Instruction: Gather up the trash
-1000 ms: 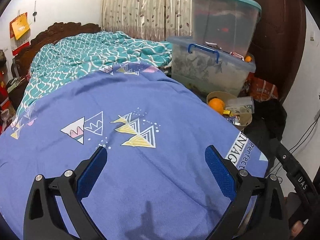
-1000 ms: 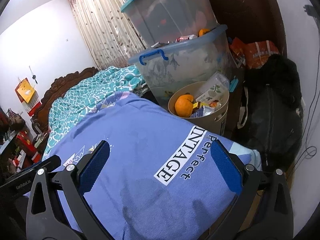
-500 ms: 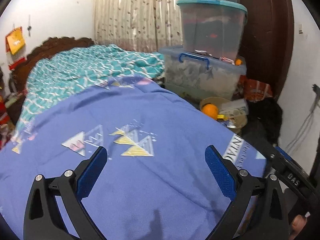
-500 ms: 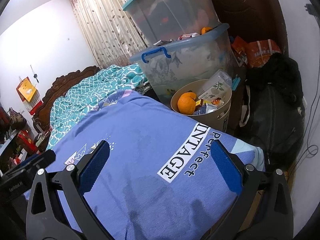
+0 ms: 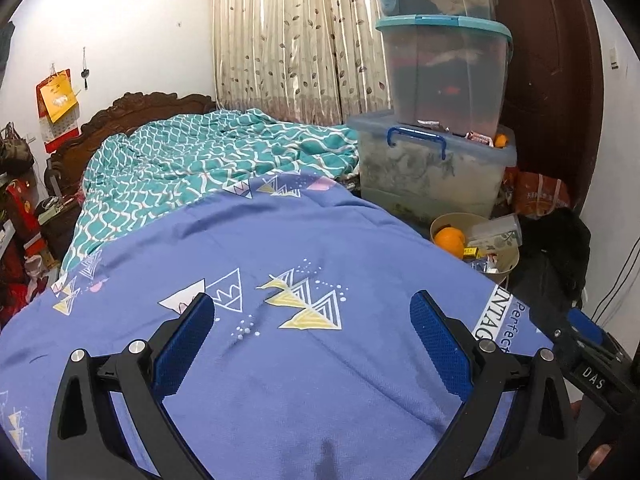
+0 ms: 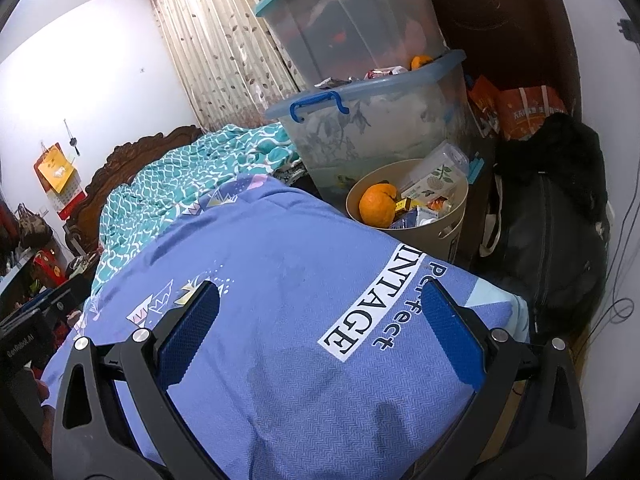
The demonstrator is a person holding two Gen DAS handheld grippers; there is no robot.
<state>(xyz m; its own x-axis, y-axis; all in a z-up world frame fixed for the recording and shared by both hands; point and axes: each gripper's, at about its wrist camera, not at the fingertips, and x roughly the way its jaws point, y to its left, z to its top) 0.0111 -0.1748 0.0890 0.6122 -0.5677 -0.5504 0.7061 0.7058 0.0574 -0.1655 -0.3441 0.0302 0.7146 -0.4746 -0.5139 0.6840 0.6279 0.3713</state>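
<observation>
Both tongs, left tongs (image 5: 312, 334) and right tongs (image 6: 320, 320), hang spread wide and empty above the blue bedspread (image 5: 280, 240), which shows no litter; collecting looks barely begun or nearly over. The trash sits in the beige bin (image 6: 456, 220) beside the bed: an orange (image 6: 377, 205), small boxes, wrappers.

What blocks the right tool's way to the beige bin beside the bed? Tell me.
Nothing visible does. The right tool hangs open over the blue bedspread, and the beige bin, holding an orange and small boxes, stands past the bed's edge with open air between.
</observation>
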